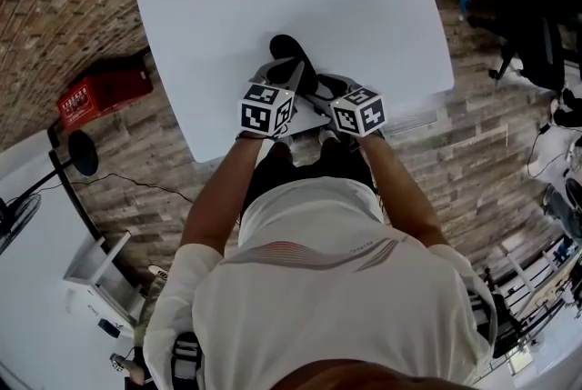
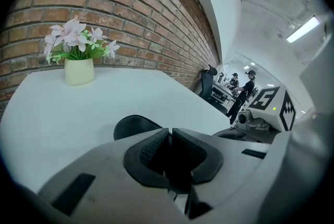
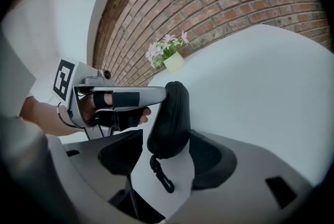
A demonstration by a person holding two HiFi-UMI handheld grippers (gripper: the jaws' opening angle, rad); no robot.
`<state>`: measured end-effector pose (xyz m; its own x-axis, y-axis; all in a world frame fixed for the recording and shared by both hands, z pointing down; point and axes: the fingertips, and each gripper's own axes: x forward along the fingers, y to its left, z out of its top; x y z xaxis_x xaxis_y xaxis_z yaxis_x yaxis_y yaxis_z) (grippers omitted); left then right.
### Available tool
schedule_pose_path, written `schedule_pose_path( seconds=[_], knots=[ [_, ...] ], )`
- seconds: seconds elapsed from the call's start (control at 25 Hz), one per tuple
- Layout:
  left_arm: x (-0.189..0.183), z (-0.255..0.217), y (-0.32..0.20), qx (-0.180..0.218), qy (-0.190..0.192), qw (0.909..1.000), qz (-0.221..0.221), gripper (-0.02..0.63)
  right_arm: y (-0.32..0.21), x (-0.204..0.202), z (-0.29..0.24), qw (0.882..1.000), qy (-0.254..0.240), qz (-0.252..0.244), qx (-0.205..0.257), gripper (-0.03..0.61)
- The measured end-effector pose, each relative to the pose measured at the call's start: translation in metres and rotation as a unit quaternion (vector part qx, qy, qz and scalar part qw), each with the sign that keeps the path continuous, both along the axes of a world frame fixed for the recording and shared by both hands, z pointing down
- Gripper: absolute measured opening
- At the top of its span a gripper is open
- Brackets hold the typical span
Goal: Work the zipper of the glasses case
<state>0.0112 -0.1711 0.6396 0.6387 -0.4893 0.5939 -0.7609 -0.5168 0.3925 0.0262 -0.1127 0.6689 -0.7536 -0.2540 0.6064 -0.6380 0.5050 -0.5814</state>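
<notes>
At a white table [image 1: 364, 6], a person is working two handheld grippers on a black glasses case [image 3: 169, 113] that is standing tilted on its near end. The left gripper [image 2: 169, 137] is clenching its jaws fully together, its tip meeting the case's upper end. The right gripper [image 3: 167, 157] is holding its jaws wide apart, gripping nothing, with the case's near end and dangling clip [image 3: 163, 178] between them.

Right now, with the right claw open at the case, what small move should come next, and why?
Probably ease the right claw forward and close it on the dangling black clip under the glasses case: it hangs untouched between the open jaws, while the shut left claw meets the case's top.
</notes>
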Motion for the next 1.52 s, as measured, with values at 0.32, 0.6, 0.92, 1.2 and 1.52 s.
schedule_pose_path(
  seconds=[0.32, 0.6, 0.92, 1.2, 1.52],
  knots=[
    [-0.002, -0.001, 0.002, 0.001, 0.0, 1.0, 0.003, 0.032, -0.005, -0.008, 0.014, 1.0, 0.009, 0.007, -0.026, 0.353],
    [-0.008, -0.002, 0.003, -0.008, 0.017, 0.9998, -0.004, 0.032, -0.004, -0.012, 0.015, 0.999, 0.029, 0.005, -0.015, 0.329],
    [-0.019, -0.015, -0.003, -0.003, 0.045, 0.9987, -0.026, 0.032, -0.021, -0.003, -0.006, 0.999, 0.026, 0.026, 0.032, 0.301],
    [-0.037, -0.049, -0.007, 0.004, 0.1, 0.9931, -0.06, 0.032, -0.029, 0.015, -0.034, 0.996, -0.01, 0.073, 0.044, 0.299],
    [-0.057, -0.105, -0.008, 0.027, 0.161, 0.9829, -0.085, 0.032, -0.045, 0.037, -0.11, 0.989, -0.056, 0.098, 0.096, 0.298]
  ],
)
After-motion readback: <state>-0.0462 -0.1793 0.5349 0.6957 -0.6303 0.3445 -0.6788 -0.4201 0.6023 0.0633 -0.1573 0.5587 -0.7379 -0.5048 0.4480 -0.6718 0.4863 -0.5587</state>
